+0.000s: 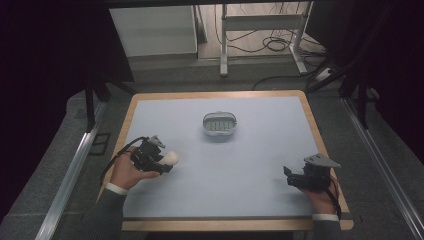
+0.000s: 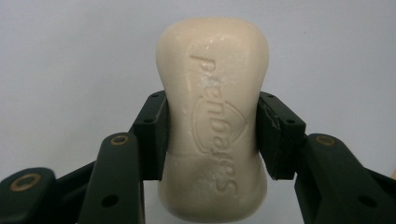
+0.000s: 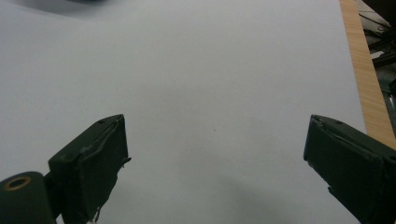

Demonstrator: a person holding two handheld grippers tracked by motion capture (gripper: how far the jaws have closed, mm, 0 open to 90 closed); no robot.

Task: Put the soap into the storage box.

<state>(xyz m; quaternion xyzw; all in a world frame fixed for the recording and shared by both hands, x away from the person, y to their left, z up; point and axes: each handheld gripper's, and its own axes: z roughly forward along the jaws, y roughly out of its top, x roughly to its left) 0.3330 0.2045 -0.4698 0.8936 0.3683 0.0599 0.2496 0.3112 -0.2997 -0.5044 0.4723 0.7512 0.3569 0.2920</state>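
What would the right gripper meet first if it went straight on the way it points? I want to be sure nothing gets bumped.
Probably nothing: the right gripper, jaws wide open, faces bare table surface. The soap dish seems off that line, though depth is unclear.

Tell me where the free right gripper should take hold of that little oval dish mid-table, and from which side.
Probably one long wall of the oval dish, from above. It sits upright with its open top facing up, so one jaw can drop inside and the other outside the raised rim. The right gripper stands wide open over bare table, clear to approach; the left gripper is shut on the soap bar.
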